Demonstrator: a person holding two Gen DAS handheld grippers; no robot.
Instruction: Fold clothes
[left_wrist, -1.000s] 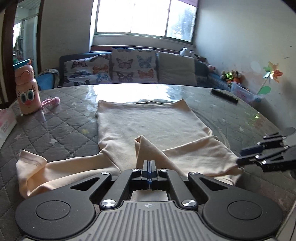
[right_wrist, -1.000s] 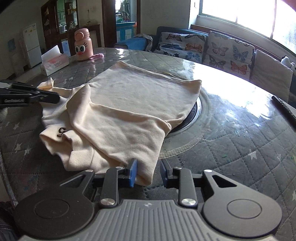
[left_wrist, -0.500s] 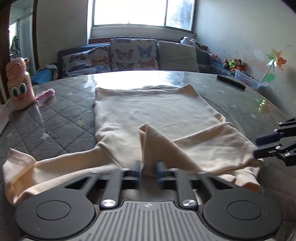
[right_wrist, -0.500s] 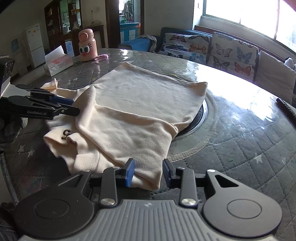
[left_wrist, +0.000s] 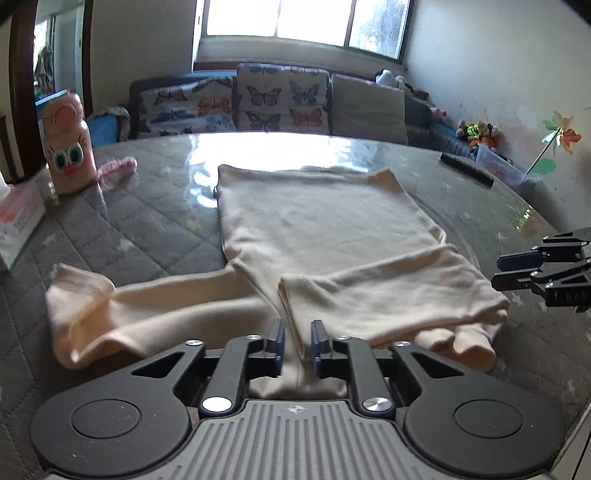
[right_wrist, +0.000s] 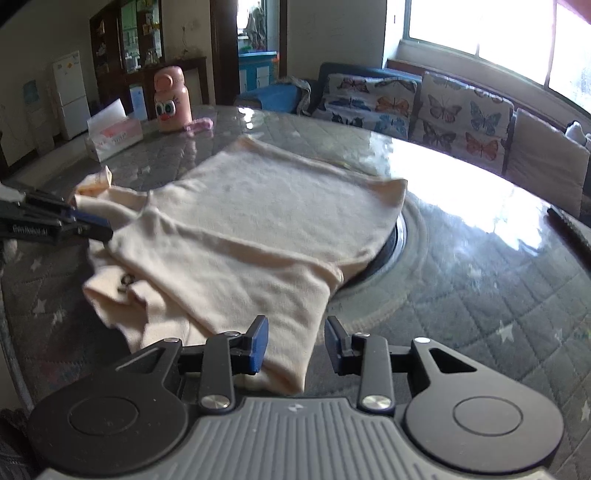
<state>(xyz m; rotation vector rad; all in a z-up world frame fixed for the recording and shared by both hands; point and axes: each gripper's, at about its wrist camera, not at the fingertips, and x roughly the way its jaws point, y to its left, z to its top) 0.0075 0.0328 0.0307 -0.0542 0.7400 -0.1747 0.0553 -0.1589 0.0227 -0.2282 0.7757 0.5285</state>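
Note:
A cream long-sleeved top lies flat on the round grey quilted table; it also shows in the right wrist view. Its right sleeve is folded across the body. Its left sleeve stretches out to the left. My left gripper is open, its jaws either side of the folded sleeve's cuff edge near the collar. My right gripper is open over the folded shoulder edge. Each gripper shows in the other's view: the right, the left.
A pink cartoon bottle and a pink cord stand at the far left, with a tissue box nearer. A black remote lies at the far right. A sofa with butterfly cushions is behind the table.
My left gripper was shut on the sleeve cuff, then opened and let it go; the sleeve now lies flat. My right gripper has opened wider and drawn back slightly.

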